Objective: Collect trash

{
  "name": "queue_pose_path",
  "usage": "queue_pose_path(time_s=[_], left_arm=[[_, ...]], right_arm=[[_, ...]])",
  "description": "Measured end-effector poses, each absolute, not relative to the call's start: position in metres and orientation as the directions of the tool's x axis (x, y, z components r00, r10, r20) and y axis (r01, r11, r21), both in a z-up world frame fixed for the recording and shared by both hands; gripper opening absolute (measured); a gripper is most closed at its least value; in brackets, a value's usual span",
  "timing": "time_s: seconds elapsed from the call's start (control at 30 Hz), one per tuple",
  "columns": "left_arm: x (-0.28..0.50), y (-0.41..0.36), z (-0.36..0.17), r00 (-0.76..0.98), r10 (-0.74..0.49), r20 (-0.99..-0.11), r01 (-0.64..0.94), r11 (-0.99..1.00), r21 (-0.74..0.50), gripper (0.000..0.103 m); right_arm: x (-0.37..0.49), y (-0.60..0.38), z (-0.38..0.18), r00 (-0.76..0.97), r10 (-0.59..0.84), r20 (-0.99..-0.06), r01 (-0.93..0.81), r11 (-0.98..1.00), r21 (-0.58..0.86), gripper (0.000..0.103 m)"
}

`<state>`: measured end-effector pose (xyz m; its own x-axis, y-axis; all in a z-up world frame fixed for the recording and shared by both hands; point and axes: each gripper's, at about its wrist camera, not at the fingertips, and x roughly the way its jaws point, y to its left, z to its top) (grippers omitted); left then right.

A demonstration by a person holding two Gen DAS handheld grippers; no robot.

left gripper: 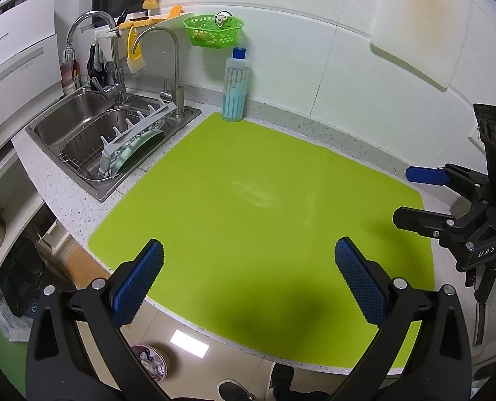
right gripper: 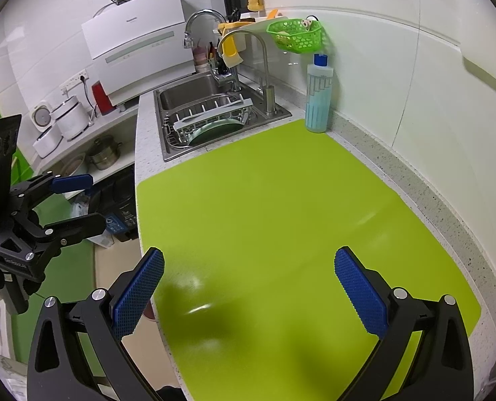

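A bare lime-green mat [left gripper: 248, 207] covers the counter; it also shows in the right wrist view [right gripper: 281, 207]. No loose trash shows on it. My left gripper [left gripper: 248, 277] is open and empty above the mat's front edge. My right gripper [right gripper: 248, 280] is open and empty above the mat's front part. The right gripper also shows at the right edge of the left wrist view [left gripper: 405, 197], open. The left gripper shows at the left of the right wrist view [right gripper: 84, 200], open, off the counter's edge. A small round bin [left gripper: 149, 362] with something pale in it stands on the floor below.
A steel sink [left gripper: 64, 113] with a dish rack [left gripper: 137, 140] lies left of the mat. A blue-capped bottle [left gripper: 236, 87] stands at the back wall under a green hanging basket [left gripper: 213, 30]. Shelves with pots [right gripper: 104, 153] and cookers [right gripper: 64, 117] stand beyond the sink.
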<state>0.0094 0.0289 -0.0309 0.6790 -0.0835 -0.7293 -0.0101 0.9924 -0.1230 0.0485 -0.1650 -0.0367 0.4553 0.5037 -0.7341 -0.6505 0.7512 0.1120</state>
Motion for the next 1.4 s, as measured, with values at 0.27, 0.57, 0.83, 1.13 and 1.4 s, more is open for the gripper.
queue_pose_path(time_s=[0.27,0.57,0.83,1.13,1.4], left_arm=[[0.0097,0.0303,-0.0302,0.681,-0.084,-0.727,-0.007,0.993,-0.121,0.100],[0.0123,0.0290,-0.0316,0.678,-0.085,-0.730,-0.002,0.993,-0.117,0.100],[0.0155,0.0269,-0.0318,0.676,-0.087,-0.732,0.001,0.993,-0.118,0.100],[0.0162,0.0262,-0.0317,0.675,-0.088,-0.732,0.002,0.993,-0.117,0.100],[0.0160,0.0256,-0.0317,0.675,-0.087,-0.732,0.002,0.993,-0.117,0.100]], right_arm=[[0.0485,-0.1642,-0.0361,0.455,0.504,-0.734,-0.651,0.751,0.113,0.098],[0.0508,-0.1634,-0.0357,0.456,0.503,-0.734,-0.647,0.754,0.113,0.098],[0.0534,-0.1645,-0.0369,0.458,0.503,-0.733,-0.643,0.757,0.117,0.098],[0.0529,-0.1662,-0.0371,0.458,0.503,-0.733,-0.640,0.758,0.121,0.098],[0.0525,-0.1663,-0.0374,0.458,0.503,-0.733,-0.640,0.759,0.121,0.098]])
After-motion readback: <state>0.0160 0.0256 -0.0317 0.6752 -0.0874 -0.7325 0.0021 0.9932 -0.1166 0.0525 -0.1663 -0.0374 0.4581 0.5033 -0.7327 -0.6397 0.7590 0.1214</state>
